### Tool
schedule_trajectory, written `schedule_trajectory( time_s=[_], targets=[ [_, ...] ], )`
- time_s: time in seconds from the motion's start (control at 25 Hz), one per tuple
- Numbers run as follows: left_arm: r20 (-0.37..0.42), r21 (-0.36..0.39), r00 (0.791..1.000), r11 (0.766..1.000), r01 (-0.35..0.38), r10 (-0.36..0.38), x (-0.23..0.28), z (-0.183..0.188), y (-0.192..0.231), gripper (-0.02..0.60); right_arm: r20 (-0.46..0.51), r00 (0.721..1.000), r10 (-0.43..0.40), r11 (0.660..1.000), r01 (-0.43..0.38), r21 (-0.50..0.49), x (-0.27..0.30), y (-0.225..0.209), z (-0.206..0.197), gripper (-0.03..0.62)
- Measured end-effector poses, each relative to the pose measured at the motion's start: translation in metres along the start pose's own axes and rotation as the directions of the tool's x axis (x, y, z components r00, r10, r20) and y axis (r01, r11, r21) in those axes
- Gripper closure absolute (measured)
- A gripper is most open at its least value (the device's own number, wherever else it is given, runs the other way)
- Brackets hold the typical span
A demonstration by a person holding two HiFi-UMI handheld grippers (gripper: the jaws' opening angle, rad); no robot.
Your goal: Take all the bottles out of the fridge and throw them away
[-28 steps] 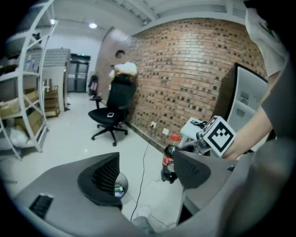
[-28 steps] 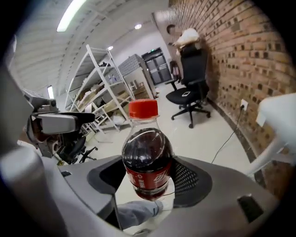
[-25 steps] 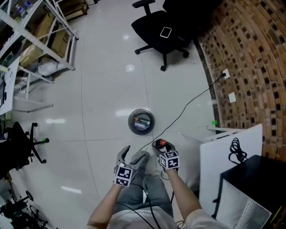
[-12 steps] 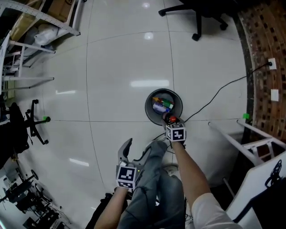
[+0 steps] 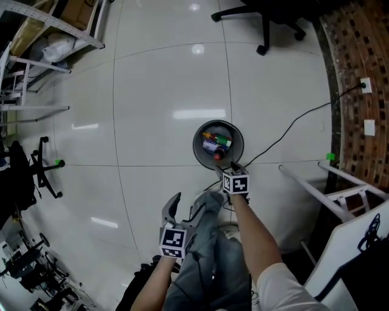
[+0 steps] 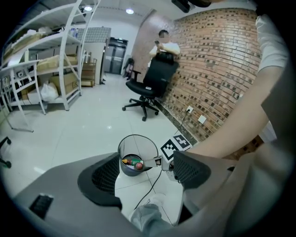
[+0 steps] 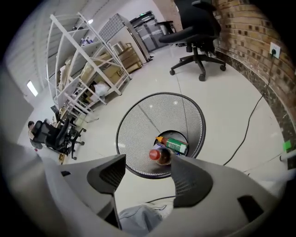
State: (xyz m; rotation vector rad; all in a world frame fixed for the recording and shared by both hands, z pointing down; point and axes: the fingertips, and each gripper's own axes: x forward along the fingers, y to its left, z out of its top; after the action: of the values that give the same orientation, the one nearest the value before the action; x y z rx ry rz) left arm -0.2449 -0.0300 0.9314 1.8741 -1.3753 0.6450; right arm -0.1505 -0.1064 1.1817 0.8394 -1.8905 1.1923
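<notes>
A round black mesh bin [image 5: 198, 135] stands on the white floor with several bottles in it, one green-labelled [image 7: 176, 145]. My right gripper [image 5: 223, 166] reaches over the bin's near rim. A red-capped bottle [image 7: 160, 156], blurred, hangs just past its fingertips above the bin's mouth [image 7: 138, 129]. It is close to the right finger [image 7: 185, 178] and a wide gap lies to the left finger. The jaws stand open. My left gripper [image 5: 181, 210] is low beside my knee, open and empty [image 6: 147, 171], looking at the bin [image 6: 124, 147] and the red cap [image 6: 138, 163].
A black cable [image 5: 292, 129] runs from the bin's side to a socket on the brick wall [image 5: 364, 79]. A white frame [image 5: 316, 185] stands at the right. An office chair [image 5: 267, 18] is beyond the bin, metal shelving [image 5: 36, 36] at the far left. My leg [image 5: 209, 255] is below.
I have stepped up to the bin. The right gripper has reached out over its rim, and the red-capped bottle now sits beyond the fingertips. The left gripper has stayed low.
</notes>
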Motion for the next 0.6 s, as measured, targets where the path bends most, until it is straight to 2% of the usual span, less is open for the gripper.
schedule_trajectory(
  time_s=[0.16, 0.36, 0.48, 0.6],
  targets=[
    [-0.012, 0.028, 0.999, 0.999, 0.030, -0.029, -0.006, 0.010, -0.012, 0.218, 0.007, 1.000, 0.011, 1.000, -0.012, 0.015, -0.038, 0.005, -0.006, 0.267],
    [-0.011, 0.080, 0.996, 0.992, 0.093, -0.092, -0.028, 0.048, -0.040, 0.218, 0.149, 0.988, 0.045, 0.991, -0.063, 0.116, -0.145, 0.039, 0.009, 0.266],
    [0.014, 0.139, 0.987, 0.978, 0.157, -0.160, -0.051, 0.091, -0.066, 0.218, 0.271, 0.962, 0.037, 0.991, -0.070, 0.114, -0.234, 0.066, 0.034, 0.266],
    [0.077, 0.200, 0.965, 0.952, 0.232, -0.251, -0.072, 0.152, -0.097, 0.218, 0.417, 0.909, -0.009, 0.994, -0.036, 0.099, -0.328, 0.082, 0.076, 0.266]
  ],
)
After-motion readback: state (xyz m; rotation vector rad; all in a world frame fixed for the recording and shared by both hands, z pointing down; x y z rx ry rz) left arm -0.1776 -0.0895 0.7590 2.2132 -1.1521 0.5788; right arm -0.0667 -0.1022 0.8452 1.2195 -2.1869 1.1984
